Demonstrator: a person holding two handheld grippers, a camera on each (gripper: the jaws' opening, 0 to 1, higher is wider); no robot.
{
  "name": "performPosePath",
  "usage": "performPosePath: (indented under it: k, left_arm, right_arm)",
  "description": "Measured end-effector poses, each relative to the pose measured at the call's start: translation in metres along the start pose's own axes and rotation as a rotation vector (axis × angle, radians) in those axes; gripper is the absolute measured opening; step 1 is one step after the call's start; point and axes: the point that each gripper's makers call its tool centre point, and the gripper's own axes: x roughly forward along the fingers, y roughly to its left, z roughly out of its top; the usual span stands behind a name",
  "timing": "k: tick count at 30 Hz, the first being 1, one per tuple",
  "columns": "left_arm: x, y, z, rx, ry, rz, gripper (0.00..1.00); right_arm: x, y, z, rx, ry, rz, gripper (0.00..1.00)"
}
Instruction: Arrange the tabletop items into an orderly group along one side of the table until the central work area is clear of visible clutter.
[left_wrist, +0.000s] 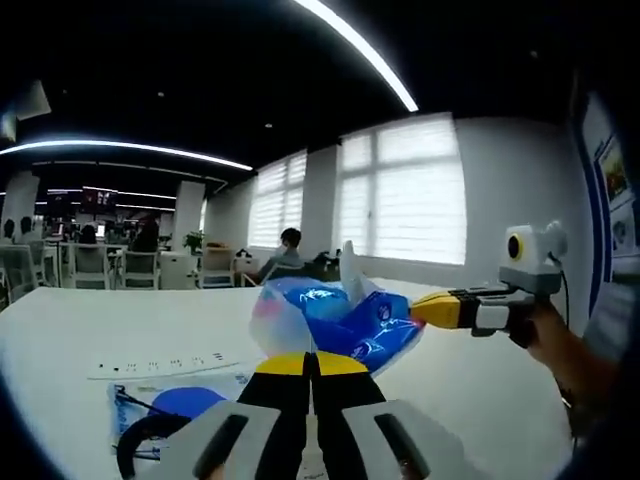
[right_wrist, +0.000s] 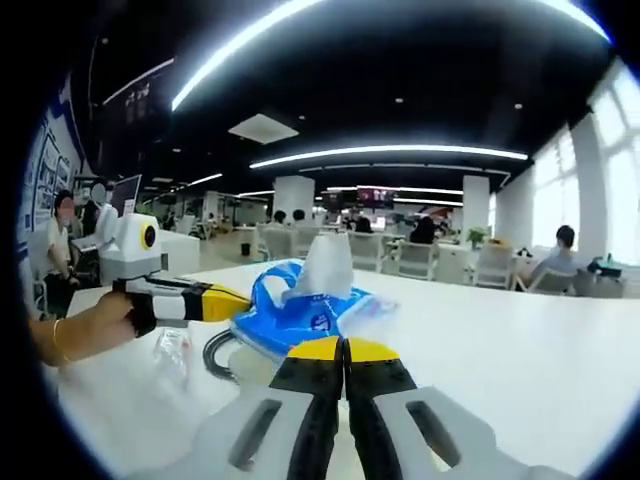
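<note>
Together, both closed tongs, left (left_wrist: 312, 366) and right (right_wrist: 345, 352), grip the tissue pack (left_wrist: 335, 318).

Blue-and-white printed tissue pack (left_wrist: 335, 322), yellow-tipped black tools, white table (left_wrist: 120, 320).

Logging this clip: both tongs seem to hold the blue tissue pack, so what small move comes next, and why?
Probably carry the tissue pack sideways toward the power strip and set it beside it. Both tongs, left and right, are shut on the pack, held above the table.
</note>
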Motion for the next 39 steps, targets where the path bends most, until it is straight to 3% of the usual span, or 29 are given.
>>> performPosePath:
  k: [9,39]
  left_arm:
    - [0.019,-0.03,-0.009,0.001,0.012,-0.036,0.0]
    - [0.055,-0.082,-0.036,-0.004,0.041,-0.091,0.0]
  right_arm:
    - [-0.021,-0.022,-0.005,0.0,0.004,-0.035,0.0]
    - [-0.065,-0.071,-0.044,0.073,0.024,-0.104,0.0]
